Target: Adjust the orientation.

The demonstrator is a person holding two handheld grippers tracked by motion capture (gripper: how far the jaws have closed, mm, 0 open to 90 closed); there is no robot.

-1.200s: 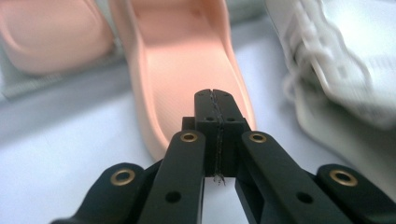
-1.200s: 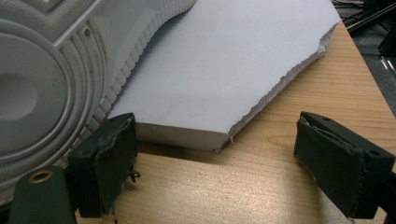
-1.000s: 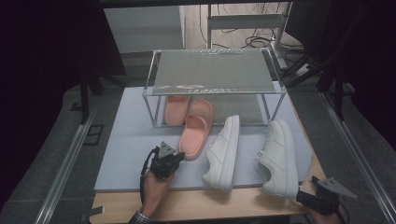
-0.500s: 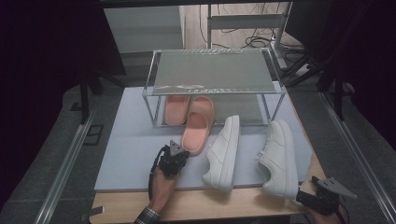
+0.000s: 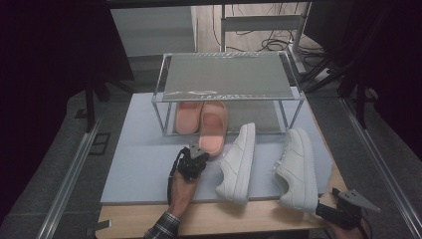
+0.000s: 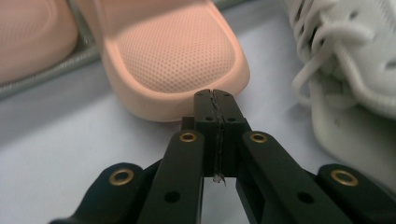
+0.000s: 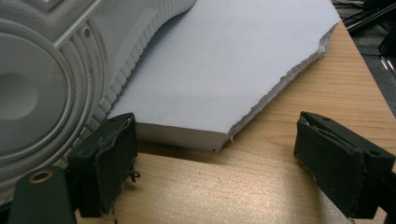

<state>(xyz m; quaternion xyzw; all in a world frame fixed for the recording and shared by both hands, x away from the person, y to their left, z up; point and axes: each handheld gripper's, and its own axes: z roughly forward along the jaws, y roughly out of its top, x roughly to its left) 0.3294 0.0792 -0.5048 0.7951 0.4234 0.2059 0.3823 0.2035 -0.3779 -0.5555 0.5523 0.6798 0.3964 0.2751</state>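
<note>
While the high view looks down on the table (image 5: pixel 149 219), the left tool (image 5: pixel 198 155) sits with its tips at the near end of the pink slipper (image 5: pixel 214 130), whose far part lies under the metal rack (image 5: pixel 226 74). A second pink slipper (image 5: pixel 188 116) lies beside it under the same rack, farther from the tool. To the right of the left tool, close by, a white sneaker (image 5: pixel 238 160) lies on the pale grey mat (image 5: pixel 144 159). Another white sneaker (image 5: pixel 298 169) lies well beyond it, and the right tool (image 5: pixel 332 213) is at the table edge just beside that shoe's near end.

In the left gripper view, the left tool (image 6: pixel 215 100) has its jaws pressed together with nothing between them. The rounded end of the pink slipper (image 6: pixel 177 60) is directly ahead of the tips and seems to touch them, though I cannot tell for sure. The laced white sneaker (image 6: pixel 345 65) is at the right of the tool.

In the right gripper view, the right tool (image 7: pixel 215 158) has its jaws spread wide over the wooden table (image 7: pixel 289 116), pinching nothing. The ribbed sole of the white sneaker (image 7: pixel 51 79) is close to the left jaw, and the torn corner of the mat (image 7: pixel 224 74) lies ahead between the jaws.
</note>
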